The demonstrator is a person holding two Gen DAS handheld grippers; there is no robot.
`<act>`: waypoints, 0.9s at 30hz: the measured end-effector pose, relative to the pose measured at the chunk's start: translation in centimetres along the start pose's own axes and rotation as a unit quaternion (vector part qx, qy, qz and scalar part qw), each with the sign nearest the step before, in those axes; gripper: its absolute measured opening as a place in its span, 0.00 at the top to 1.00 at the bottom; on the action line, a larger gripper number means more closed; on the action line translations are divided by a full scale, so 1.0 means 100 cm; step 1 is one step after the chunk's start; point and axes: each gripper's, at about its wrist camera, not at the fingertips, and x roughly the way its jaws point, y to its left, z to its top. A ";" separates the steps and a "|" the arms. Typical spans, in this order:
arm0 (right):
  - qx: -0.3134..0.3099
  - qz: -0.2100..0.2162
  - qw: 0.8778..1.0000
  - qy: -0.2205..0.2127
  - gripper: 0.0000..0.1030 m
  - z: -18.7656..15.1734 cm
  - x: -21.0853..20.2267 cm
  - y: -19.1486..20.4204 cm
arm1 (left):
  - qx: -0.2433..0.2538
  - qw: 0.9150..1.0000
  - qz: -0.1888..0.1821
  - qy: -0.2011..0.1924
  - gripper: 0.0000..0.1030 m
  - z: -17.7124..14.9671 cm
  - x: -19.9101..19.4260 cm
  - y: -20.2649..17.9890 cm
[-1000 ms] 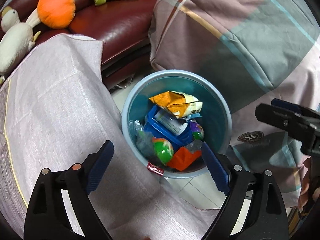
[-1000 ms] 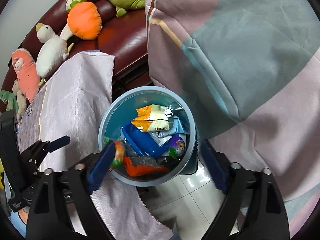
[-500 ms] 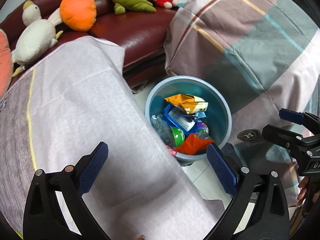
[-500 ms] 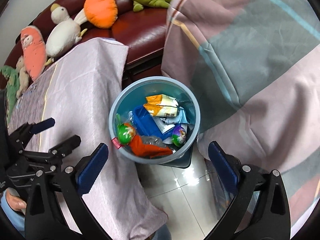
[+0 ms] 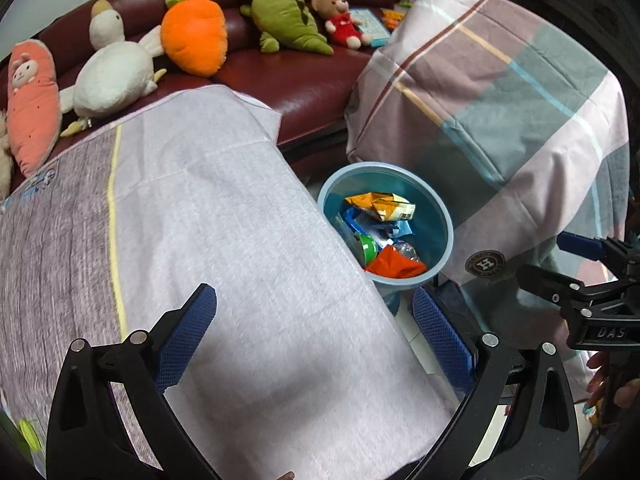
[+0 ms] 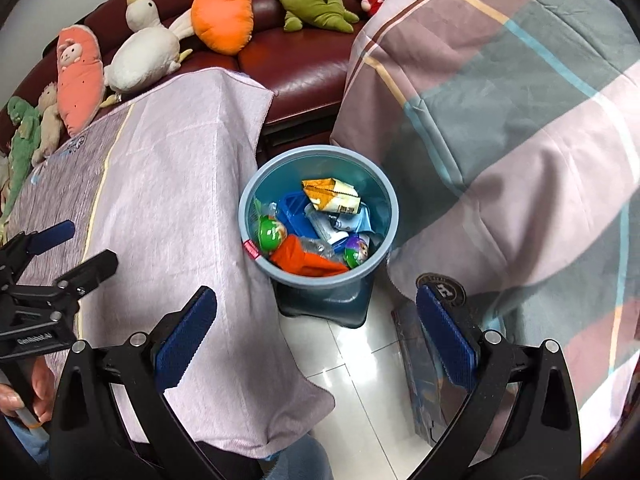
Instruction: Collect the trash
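Sofa (image 5: 304,80) of dark red leather runs far ahead of both grippers, lined with plush toys (image 6: 222,12). Nearer, a plaid sheet (image 6: 520,120) drapes to the right gripper's (image 6: 316,332) right, and a lilac cloth (image 5: 224,240) covers the desk under the left gripper (image 5: 316,336). Between the two covers, ahead of and below both grippers, a blue bin (image 6: 384,196) stands on the tiled floor (image 6: 352,392). Inside it lie an orange snack bag (image 6: 330,196), a blue tray (image 6: 294,212), an orange wrapper (image 6: 304,260) and a green capsule (image 6: 270,232). Both grippers are spread wide with nothing between their pads.
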 end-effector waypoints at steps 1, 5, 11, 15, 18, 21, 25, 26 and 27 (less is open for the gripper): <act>0.000 0.001 1.000 0.000 0.07 -0.002 -0.002 0.002 | -0.001 1.000 0.002 -0.002 0.04 -0.002 -0.003 0.001; -0.003 -0.004 1.000 -0.007 0.07 -0.009 -0.012 0.007 | -0.007 1.000 0.005 -0.012 0.04 -0.011 -0.015 0.008; -0.012 -0.009 1.000 -0.010 0.07 -0.012 -0.017 0.016 | -0.018 1.000 0.010 -0.019 0.04 -0.017 -0.024 0.017; -0.017 -0.009 1.000 -0.017 0.07 -0.013 -0.020 0.021 | -0.023 0.999 0.018 -0.020 0.04 -0.019 -0.025 0.020; -0.018 -0.006 1.000 -0.019 0.07 -0.012 -0.021 0.023 | -0.028 0.999 0.022 -0.021 0.04 -0.020 -0.025 0.024; -0.019 -0.005 1.000 -0.017 0.07 -0.012 -0.021 0.024 | -0.032 0.999 0.024 -0.018 0.04 -0.020 -0.022 0.026; -0.018 -0.004 1.000 -0.015 0.07 -0.011 -0.018 0.025 | -0.042 0.999 0.020 -0.008 0.04 -0.021 -0.016 0.030; -0.017 -0.003 1.000 -0.016 0.07 -0.010 -0.017 0.025 | -0.041 0.999 0.023 -0.009 0.04 -0.022 -0.015 0.030; -0.016 -0.003 1.000 -0.016 0.07 -0.011 -0.017 0.024 | -0.039 0.999 0.026 -0.011 0.04 -0.023 -0.015 0.029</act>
